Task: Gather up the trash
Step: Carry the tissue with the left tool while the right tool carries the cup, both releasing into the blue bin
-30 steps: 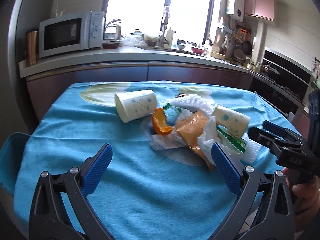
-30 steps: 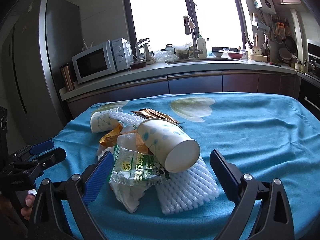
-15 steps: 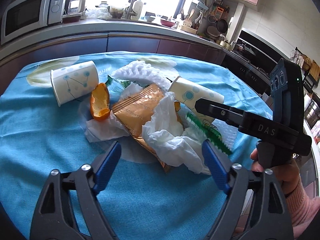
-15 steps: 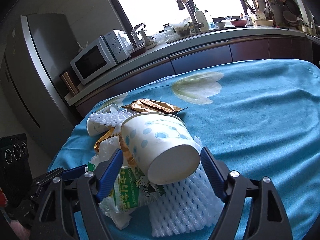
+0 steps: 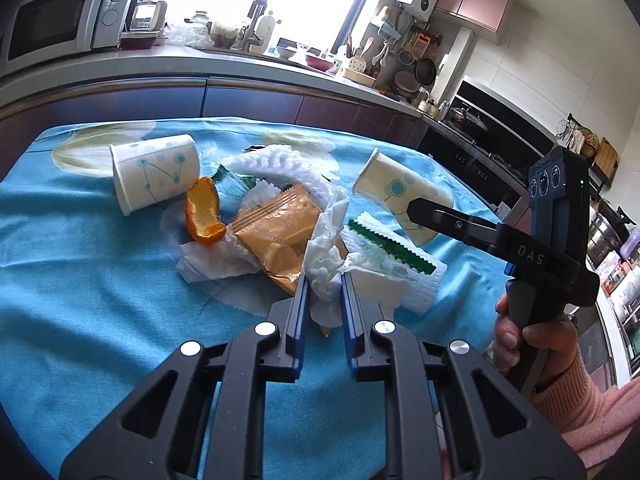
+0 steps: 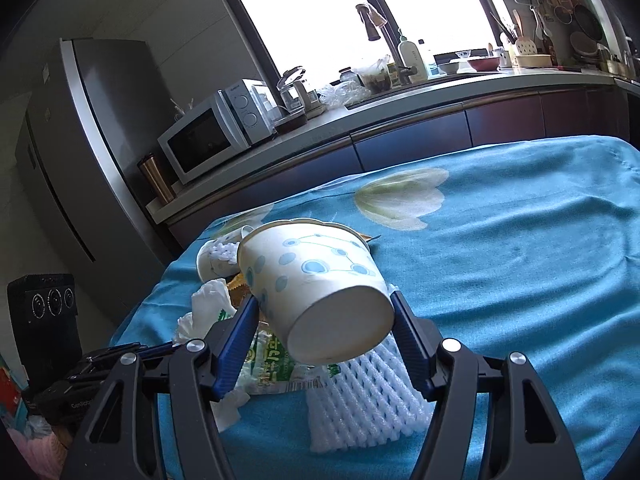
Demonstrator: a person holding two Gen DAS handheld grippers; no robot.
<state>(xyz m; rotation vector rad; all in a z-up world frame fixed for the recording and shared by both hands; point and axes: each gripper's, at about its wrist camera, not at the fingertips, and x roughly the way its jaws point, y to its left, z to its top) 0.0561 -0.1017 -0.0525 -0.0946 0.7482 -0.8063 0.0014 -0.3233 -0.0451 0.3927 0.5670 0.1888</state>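
Left tool (image 5: 323, 280) closing on crumpled tissue (image 5: 326, 256), seemingly pinching it

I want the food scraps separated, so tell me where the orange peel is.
In the left wrist view the orange peel lies left of centre on the blue tablecloth, between the tipped paper cup and the gold wrapper.

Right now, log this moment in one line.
left tool: closing on tissue | right tool: gripping paper cup | pile on table

Far paper cup (image 6: 212, 258) mostly hidden behind near paper cup (image 6: 316, 286) in right wrist view. Green-print wrapper (image 6: 276, 364) text partly covered, unreadable. Foam net (image 6: 368, 396) upper end hidden under near cup.
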